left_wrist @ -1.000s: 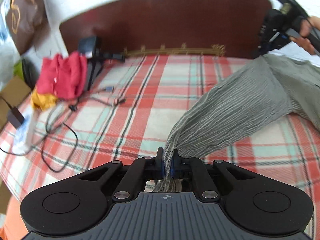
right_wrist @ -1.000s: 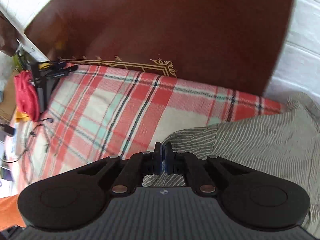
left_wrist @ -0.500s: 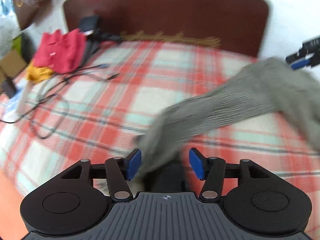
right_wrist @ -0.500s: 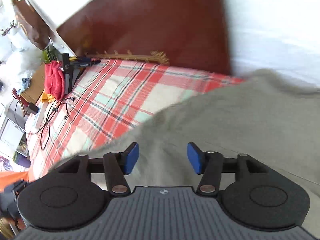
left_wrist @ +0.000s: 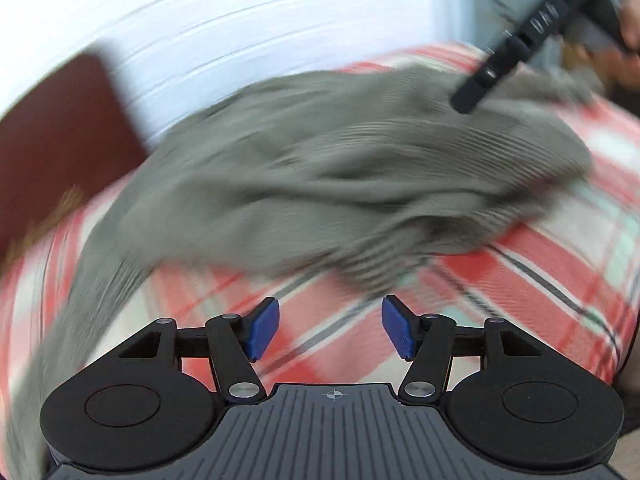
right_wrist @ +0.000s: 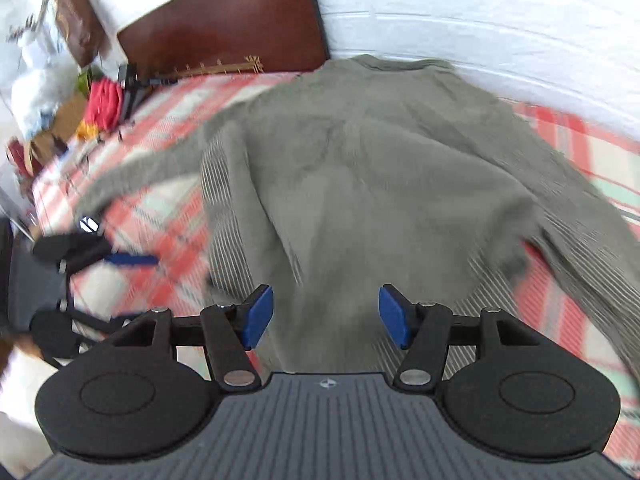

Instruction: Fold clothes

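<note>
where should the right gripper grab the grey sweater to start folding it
Probably the near hem of the grey sweater, just ahead of the open right gripper, coming from the near bed edge, jaws low. The sweater lies spread on the plaid bedspread with its collar toward the headboard, so the hem is the closest free edge.

A bed fills most of the room, spread with a red, white and pale-green plaid cover [right_wrist: 172, 216]. At its head stands a dark reddish wooden headboard [right_wrist: 224, 24] with a gilt trim along the bottom edge. Behind it the wall [right_wrist: 480, 20] is white-painted brick, bright with daylight. By the bed's far left corner sits clutter (too blurred to sort out fully): a red cloth heap [right_wrist: 105, 103], cardboard, a brown bag [right_wrist: 78, 26] hanging up.
</note>
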Tool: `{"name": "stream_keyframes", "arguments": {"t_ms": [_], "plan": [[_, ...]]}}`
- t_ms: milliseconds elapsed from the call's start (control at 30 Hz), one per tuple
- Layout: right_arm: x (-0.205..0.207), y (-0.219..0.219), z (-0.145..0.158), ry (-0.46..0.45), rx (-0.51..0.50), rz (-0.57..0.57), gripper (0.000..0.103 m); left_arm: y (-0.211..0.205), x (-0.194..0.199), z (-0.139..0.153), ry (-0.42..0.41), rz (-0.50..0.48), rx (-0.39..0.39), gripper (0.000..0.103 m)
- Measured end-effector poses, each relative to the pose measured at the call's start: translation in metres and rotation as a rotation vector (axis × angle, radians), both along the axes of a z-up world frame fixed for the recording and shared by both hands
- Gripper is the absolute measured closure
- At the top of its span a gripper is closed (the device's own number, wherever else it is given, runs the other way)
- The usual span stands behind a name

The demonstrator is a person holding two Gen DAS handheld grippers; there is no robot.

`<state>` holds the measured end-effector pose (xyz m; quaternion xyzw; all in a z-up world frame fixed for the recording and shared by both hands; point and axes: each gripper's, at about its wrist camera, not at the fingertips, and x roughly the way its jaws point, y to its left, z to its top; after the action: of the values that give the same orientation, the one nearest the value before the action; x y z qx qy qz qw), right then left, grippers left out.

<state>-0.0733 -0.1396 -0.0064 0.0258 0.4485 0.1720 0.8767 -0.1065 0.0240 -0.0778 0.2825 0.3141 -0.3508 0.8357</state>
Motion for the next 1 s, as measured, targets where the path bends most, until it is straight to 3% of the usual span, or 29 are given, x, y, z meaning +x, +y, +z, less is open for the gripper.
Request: {"name": "stream_keyframes", "arguments": {"t_ms": [100, 333, 367, 400, 467, 500, 567, 600, 633, 833, 900, 1000], "plan": [[-0.042, -0.007, -0.005, -0.037, -0.075, -0.007, 0.032, -0.030, -0.007, -0.006, -0.068, -0.088, 0.076, 0.031], [-0.095, -0.021, -0.019, -0.062, -0.224, 0.019, 0.030, -0.062, 0.004, -0.031, -0.109, -0.135, 0.167, 0.032], [-0.096, -0.019, -0.024, -0.063, -0.258, 0.033, 0.030, -0.064, 0.006, -0.035, -0.110, -0.137, 0.175, 0.047], [-0.096, -0.015, -0.029, -0.063, -0.295, 0.048, 0.030, -0.065, 0.008, -0.037, -0.103, -0.135, 0.176, 0.072], [-0.095, -0.006, -0.042, -0.077, -0.384, 0.095, 0.030, -0.061, 0.010, -0.031, -0.068, -0.113, 0.148, 0.103], [-0.095, -0.001, -0.048, -0.090, -0.425, 0.121, 0.030, -0.056, 0.010, -0.025, -0.064, -0.088, 0.128, 0.103], [-0.092, 0.009, -0.053, -0.112, -0.477, 0.166, 0.045, -0.039, 0.010, -0.006, -0.061, -0.036, 0.062, 0.103], [-0.088, 0.011, -0.050, -0.092, -0.458, 0.178, 0.078, -0.028, 0.010, 0.006, -0.069, 0.000, 0.026, 0.103], [-0.085, 0.013, -0.047, -0.074, -0.428, 0.186, 0.094, -0.016, 0.009, 0.019, -0.084, 0.040, -0.012, 0.103], [-0.069, 0.012, 0.003, -0.093, -0.105, 0.216, 0.094, 0.063, -0.008, 0.089, -0.241, 0.304, -0.143, 0.103], [-0.063, 0.012, 0.018, -0.094, 0.014, 0.237, 0.094, 0.085, -0.013, 0.102, -0.291, 0.393, -0.153, 0.103], [-0.052, 0.019, 0.023, -0.053, 0.171, 0.290, 0.094, 0.118, -0.019, 0.110, -0.294, 0.500, -0.180, 0.103]]}}
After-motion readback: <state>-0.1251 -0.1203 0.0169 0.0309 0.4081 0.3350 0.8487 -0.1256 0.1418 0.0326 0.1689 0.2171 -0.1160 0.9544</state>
